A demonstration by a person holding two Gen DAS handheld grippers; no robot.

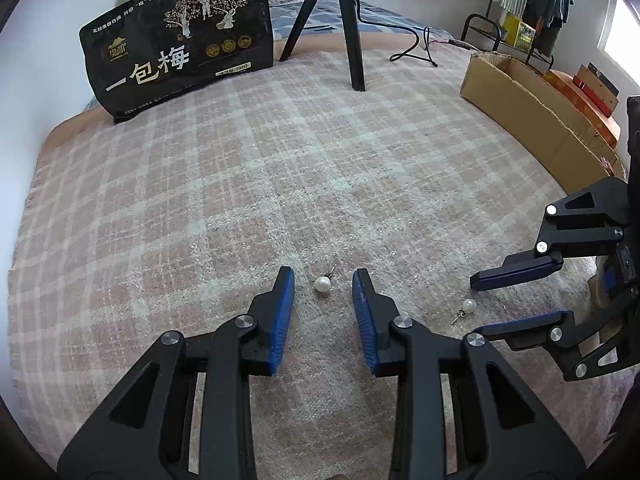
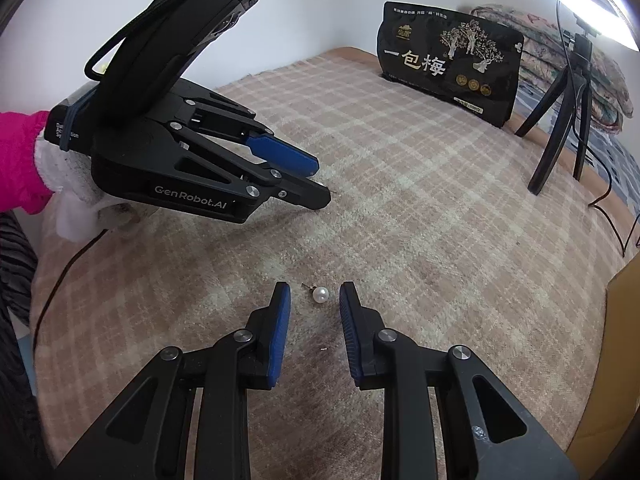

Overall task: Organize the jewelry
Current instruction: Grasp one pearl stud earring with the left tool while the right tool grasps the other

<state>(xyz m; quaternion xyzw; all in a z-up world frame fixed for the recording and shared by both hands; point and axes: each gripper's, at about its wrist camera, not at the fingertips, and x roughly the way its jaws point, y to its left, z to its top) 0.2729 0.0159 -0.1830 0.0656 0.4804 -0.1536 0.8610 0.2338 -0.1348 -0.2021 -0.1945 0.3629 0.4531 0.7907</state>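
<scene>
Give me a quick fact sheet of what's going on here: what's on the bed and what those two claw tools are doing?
Surface: plaid blanket
Jewelry: two pearl stud earrings, lying apart
Left gripper: open, straddling left earring, not touching
Right gripper: open, straddling right earring, not touching
Background: black snack bag, tripod, cardboard box

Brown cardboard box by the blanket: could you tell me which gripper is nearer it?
Right. The right gripper works close beside the brown cardboard box; the left gripper sits beyond it, farther from the box.
</scene>
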